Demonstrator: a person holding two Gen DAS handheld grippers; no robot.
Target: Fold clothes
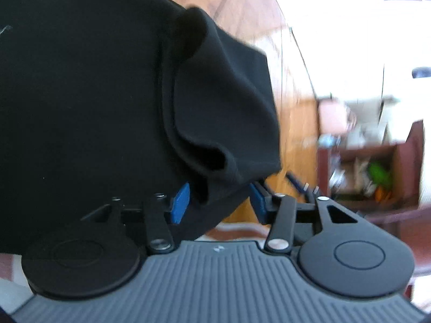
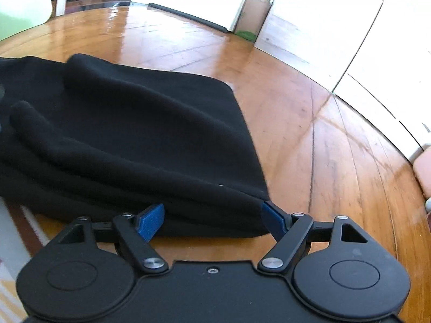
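black garment (image 2: 129, 140) lies bunched on the wooden floor (image 2: 336, 161), several thick rolls running across it, one straight edge on the side nearest the white wall (image 2: 377, 67).
right gripper (image 2: 212, 220): jaws spread, low at the garment's near edge, its corner lying between them; nothing pinched.
left gripper (image 1: 218, 202): jaws spread, a hanging fold of the garment (image 1: 107, 94) draped between them; cloth fills most of this view, blurred. cannot tell if either blue pad bears on it.
handling, judged: soft, fleece-like, fairly thick, limp; will sag and slide in layers, not fragile. best hold is on a hem or corner, pinching through all layers, one gripper per corner of the near edge.
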